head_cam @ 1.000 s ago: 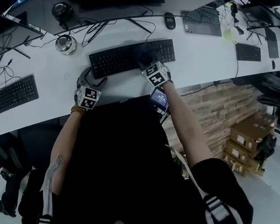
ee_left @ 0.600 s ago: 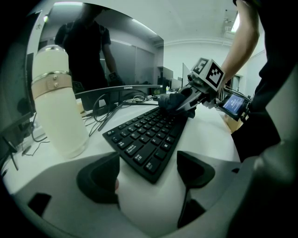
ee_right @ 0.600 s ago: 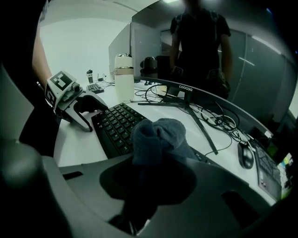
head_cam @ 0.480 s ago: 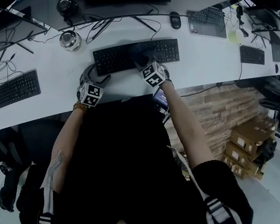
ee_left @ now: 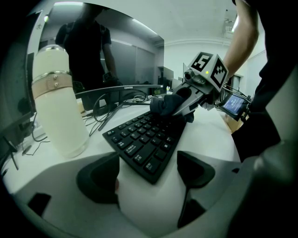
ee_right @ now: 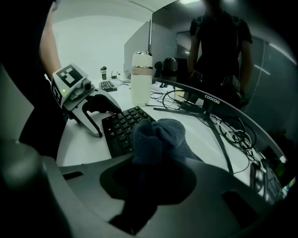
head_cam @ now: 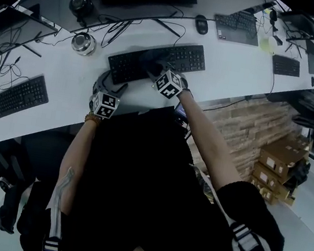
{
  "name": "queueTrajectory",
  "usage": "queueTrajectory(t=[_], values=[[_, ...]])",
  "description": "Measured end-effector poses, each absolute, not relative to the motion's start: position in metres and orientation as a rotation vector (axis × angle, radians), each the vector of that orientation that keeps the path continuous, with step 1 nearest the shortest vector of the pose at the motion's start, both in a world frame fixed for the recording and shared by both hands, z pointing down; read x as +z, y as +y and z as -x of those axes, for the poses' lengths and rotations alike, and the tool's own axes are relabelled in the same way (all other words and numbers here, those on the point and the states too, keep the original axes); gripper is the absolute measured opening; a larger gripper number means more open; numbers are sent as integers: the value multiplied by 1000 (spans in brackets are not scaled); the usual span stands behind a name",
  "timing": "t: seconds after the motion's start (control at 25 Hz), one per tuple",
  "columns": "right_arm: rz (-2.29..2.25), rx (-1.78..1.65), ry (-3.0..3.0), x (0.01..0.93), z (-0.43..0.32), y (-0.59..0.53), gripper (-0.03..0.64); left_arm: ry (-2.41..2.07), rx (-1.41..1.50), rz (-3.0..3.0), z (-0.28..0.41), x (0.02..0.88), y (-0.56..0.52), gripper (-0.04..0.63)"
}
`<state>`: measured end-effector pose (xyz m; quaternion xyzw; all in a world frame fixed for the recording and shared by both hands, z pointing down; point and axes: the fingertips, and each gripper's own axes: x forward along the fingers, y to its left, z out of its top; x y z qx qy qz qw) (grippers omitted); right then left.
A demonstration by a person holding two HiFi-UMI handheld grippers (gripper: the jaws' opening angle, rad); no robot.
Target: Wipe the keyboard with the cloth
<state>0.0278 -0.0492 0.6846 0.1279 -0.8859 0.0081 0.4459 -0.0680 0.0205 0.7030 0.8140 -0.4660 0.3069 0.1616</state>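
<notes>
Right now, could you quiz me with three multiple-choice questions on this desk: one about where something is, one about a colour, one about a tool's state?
1. Where is the cloth?
A) in a bucket
B) on the keyboard, in the right tongs
C) in a drawer

2. What colour is that keyboard?
A) white
B) red
C) black

3. How are the left tongs?
A) open, empty
B) shut on the cloth
C) shut on a pen

Answers:
1 B: the right gripper view shows it pinched above the keys.
2 C: keys and frame are black.
3 A: their jaws stand apart, gripping nothing.
</notes>
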Motion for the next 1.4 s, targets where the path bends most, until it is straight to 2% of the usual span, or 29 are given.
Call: queueTrajectory(t=[0.6, 1.4], values=[[-171, 102, -2267, 684, 32, -22, 80, -1331, 875, -2320, 69, 705, 21, 380], [78, -44, -2246, 685, 116, 29, 87, -1329, 871, -2313, 73, 705, 20, 382]])
